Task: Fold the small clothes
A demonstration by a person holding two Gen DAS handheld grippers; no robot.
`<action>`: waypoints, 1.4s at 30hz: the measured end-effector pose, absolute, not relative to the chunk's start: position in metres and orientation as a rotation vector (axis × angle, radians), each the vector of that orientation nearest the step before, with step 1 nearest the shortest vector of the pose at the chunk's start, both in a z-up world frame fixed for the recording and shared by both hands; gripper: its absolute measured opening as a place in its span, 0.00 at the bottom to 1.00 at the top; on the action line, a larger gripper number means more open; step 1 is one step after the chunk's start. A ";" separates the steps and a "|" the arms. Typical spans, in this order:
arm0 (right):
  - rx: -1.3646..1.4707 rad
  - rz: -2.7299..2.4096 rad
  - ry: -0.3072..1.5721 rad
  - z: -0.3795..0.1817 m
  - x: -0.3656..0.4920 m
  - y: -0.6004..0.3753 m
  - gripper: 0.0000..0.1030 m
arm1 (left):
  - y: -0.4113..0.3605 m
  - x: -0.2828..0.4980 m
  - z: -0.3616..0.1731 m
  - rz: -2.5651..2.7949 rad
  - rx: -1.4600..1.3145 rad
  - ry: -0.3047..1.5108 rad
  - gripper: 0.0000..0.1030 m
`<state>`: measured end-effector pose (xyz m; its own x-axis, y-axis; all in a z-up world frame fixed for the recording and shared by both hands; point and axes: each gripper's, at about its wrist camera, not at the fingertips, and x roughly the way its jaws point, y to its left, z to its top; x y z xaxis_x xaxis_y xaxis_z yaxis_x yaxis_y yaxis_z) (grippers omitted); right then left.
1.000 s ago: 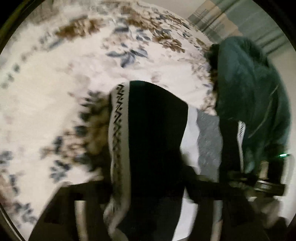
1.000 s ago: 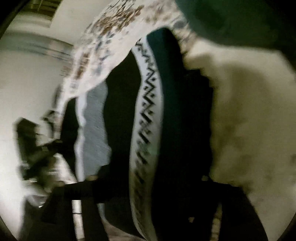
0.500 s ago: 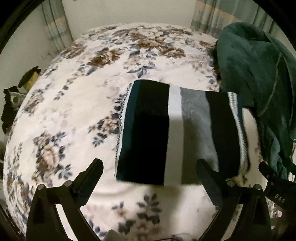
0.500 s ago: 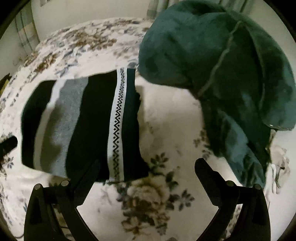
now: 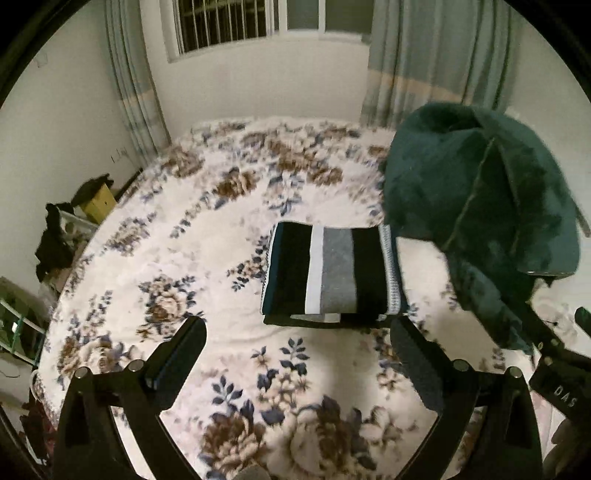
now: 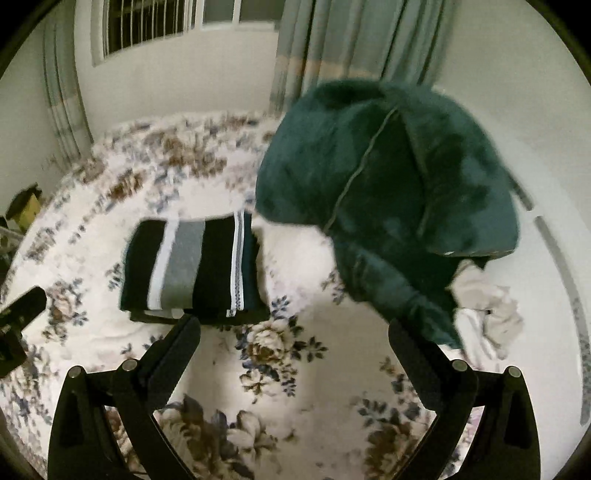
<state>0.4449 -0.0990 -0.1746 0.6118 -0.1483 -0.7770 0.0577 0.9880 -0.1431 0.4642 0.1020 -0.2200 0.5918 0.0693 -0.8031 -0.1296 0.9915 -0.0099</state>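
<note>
A folded garment striped in black, white and grey with a patterned white band point(image 5: 334, 275) is seen just right of the middle of the left wrist view, laid flat on a cream bedspread printed with brown and blue flowers point(image 5: 192, 236); in the right wrist view the same folded garment point(image 6: 192, 271) is found left of centre on that bedspread point(image 6: 314, 306). A second layer of it is shown protruding slightly along its lower edge. The left gripper point(image 5: 297, 352) is held released at the bottom of its frame, its two black fingers spread wide apart above the bedspread and nothing gripped between them; the folded garment is placed just beyond the fingertips. The right gripper point(image 6: 293, 349) is likewise held released and empty, with the garment beyond its left finger. A bulky dark green plush blanket point(image 5: 480, 206) is heaped at the right of the left wrist view, its edge just beside the garment's right side, and it point(image 6: 391, 192) fills the upper right of the right wrist view. A crumpled white cloth point(image 6: 487, 306) is seen at the blanket's lower right. A yellow cardboard box point(image 5: 99, 201) draped with something dark is seen at the left edge beside the bed; its contents cannot be made out. Pale blue-grey curtains point(image 5: 436, 55) and a barred window point(image 5: 221, 22) are shown along the top.
</note>
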 end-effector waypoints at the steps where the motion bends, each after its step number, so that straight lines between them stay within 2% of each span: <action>1: -0.104 -0.118 0.887 -0.157 0.430 -0.101 1.00 | 0.100 0.453 -0.208 0.115 -0.069 0.921 0.99; 9: -0.116 -0.076 0.746 -0.037 0.311 -0.105 1.00 | 0.084 0.363 -0.117 0.116 -0.069 0.841 0.99; 18: -0.078 -0.053 0.659 0.036 0.216 -0.112 1.00 | 0.075 0.293 -0.068 0.106 -0.073 0.769 0.99; 30: -0.066 -0.022 0.619 0.067 0.163 -0.110 1.00 | 0.076 0.245 -0.046 0.123 -0.070 0.717 0.99; 42: -0.076 -0.009 0.620 0.072 0.158 -0.113 1.00 | 0.075 0.231 -0.041 0.139 -0.083 0.689 1.00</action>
<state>0.1583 -0.1133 0.0722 0.8141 -0.0315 -0.5798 -0.0140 0.9972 -0.0739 0.2313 0.0749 -0.0405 0.7633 0.1002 -0.6382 -0.1548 0.9875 -0.0301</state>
